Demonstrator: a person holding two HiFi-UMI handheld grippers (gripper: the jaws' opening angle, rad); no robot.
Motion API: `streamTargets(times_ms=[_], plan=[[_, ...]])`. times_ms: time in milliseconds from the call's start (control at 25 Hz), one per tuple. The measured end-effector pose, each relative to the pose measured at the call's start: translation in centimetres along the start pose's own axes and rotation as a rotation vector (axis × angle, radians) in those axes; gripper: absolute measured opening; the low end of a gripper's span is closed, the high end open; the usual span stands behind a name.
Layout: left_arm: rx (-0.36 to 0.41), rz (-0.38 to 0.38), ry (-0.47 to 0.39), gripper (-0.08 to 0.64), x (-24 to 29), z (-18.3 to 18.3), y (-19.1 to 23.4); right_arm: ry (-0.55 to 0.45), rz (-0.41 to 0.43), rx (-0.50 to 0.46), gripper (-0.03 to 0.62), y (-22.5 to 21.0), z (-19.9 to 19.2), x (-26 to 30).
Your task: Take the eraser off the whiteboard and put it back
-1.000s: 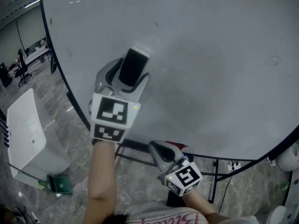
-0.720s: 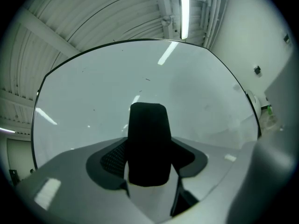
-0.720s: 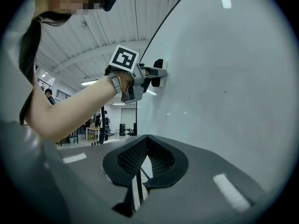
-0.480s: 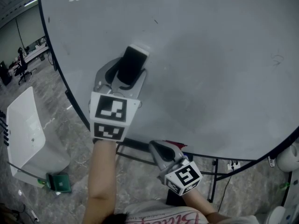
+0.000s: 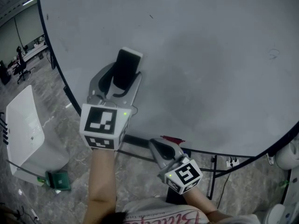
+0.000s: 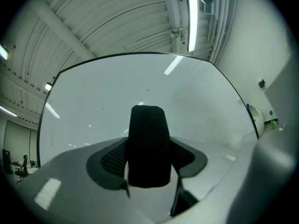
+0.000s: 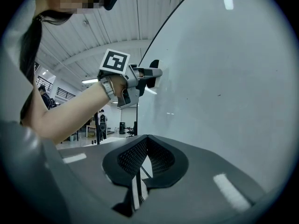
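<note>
The eraser (image 5: 126, 68) is a black block with a white end, and it points at the big whiteboard (image 5: 210, 55). My left gripper (image 5: 122, 77) is shut on it, with a pad on each side. In the left gripper view the black eraser (image 6: 148, 146) stands upright between the pads of the left gripper (image 6: 149, 160), and the board fills the background. The right gripper view shows the eraser (image 7: 154, 76) right at the board's surface; I cannot tell whether it touches. My right gripper (image 5: 159, 149) hangs below the board's lower edge. Its pads (image 7: 161, 160) meet, with nothing between them.
The board's black frame (image 5: 60, 85) runs down the left side. Under it are stand bars (image 5: 140, 146) and a red piece (image 5: 173, 139). A white table (image 5: 25, 129) and a green box (image 5: 59, 181) stand on the floor at the left. A power strip (image 5: 232, 163) lies at the lower right.
My left gripper has shifted left and slightly down in the head view with the eraser between its jaws. The right gripper has stayed put.
</note>
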State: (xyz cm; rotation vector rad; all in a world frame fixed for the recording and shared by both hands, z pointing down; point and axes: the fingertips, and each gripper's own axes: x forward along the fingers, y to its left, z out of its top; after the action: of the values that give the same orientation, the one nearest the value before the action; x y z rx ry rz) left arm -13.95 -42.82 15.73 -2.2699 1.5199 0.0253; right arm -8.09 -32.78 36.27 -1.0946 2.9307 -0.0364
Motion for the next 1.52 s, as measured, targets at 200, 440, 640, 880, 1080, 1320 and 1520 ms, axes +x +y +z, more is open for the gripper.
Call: streamTargets(times_ms=[200, 440, 640, 880, 1080, 1320, 1520], plan=[[-0.041, 0.008, -0.076, 0.256, -3.1, 0.9, -0.5, 0.005, 0.013, -0.006, 0.002, 0.7, -0.3, -0.6], [-0.05, 0.016, -0.111, 0.256, -6.5, 1.3, -1.3, 0.003, 0.019, -0.005, 0.002, 1.4, -0.4, -1.3], [-0.064, 0.019, -0.135, 0.256, -9.4, 1.0, -1.9, -0.006, 0.015, -0.001, 0.002, 1.9, -0.2, -1.7], [-0.126, 0.012, -0.133, 0.256, -11.9, -0.3, -2.6, -0.001, 0.005, 0.007, 0.002, 2.2, -0.3, -2.1], [-0.17, 0.01, -0.146, 0.255, -13.1, -1.6, -3.3, 0.001, 0.003, 0.008, 0.002, 2.4, -0.5, -2.3], [-0.163, -0.003, -0.155, 0.255, -13.7, -1.7, -3.9, 0.015, 0.005, 0.005, 0.002, 2.7, -0.6, -2.3], [-0.138, -0.003, -0.142, 0.253, -13.8, -1.6, -3.9, -0.001, 0.014, 0.002, 0.002, 3.2, -0.4, -2.2]])
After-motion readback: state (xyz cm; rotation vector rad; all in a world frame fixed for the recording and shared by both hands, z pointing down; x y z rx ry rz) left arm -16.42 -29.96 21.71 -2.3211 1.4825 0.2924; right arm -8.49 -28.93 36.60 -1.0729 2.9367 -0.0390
